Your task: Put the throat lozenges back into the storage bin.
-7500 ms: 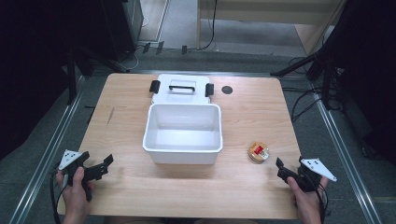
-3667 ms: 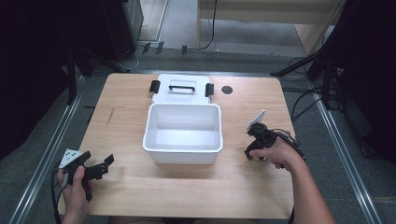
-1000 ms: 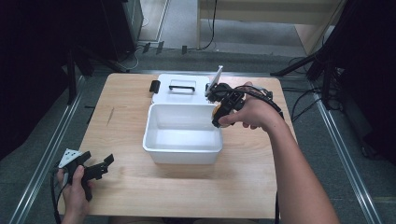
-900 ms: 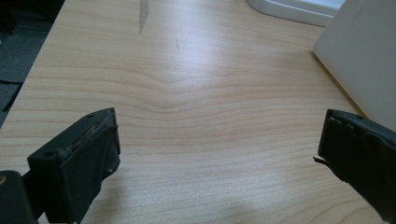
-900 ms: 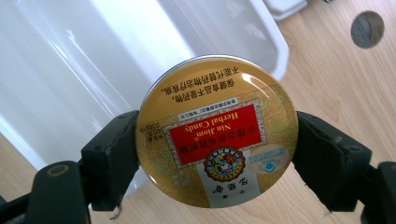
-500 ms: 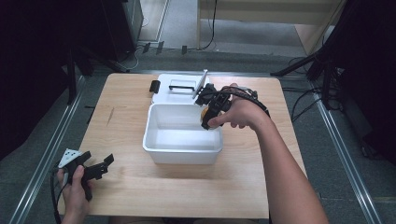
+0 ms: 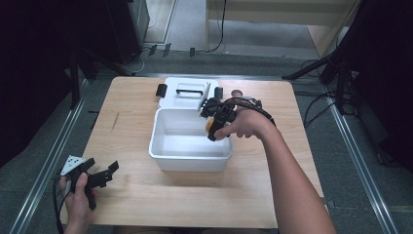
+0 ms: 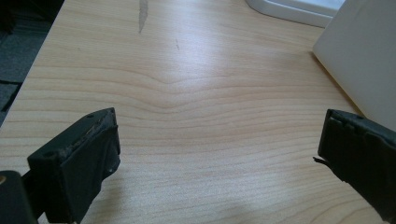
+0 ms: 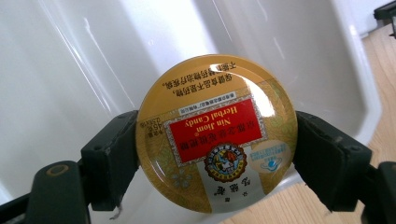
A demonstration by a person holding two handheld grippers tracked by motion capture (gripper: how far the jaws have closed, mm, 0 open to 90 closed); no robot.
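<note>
Wooden table (image 7: 131, 146), light grain, one grey streak (image 7: 115, 120) near its left edge. White lid (image 7: 182, 97) with black handle (image 7: 190, 89) and black latch (image 7: 161, 89) lies flat at the table's far edge; a small dark round item (image 7: 237, 92) sits just right of it. Metal rails (image 7: 53, 156) flank the table, and black cables (image 7: 316, 112) lie on the floor to its right.

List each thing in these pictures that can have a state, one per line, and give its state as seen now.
White bin: uncovered, nothing seen inside.
Lid: off, lying flat behind the bin.
Candy tin: shut, held over the bin's right rim.
Right gripper: shut on the tin's sides.
Left gripper: open, holding nothing, at the table's front left.
</note>
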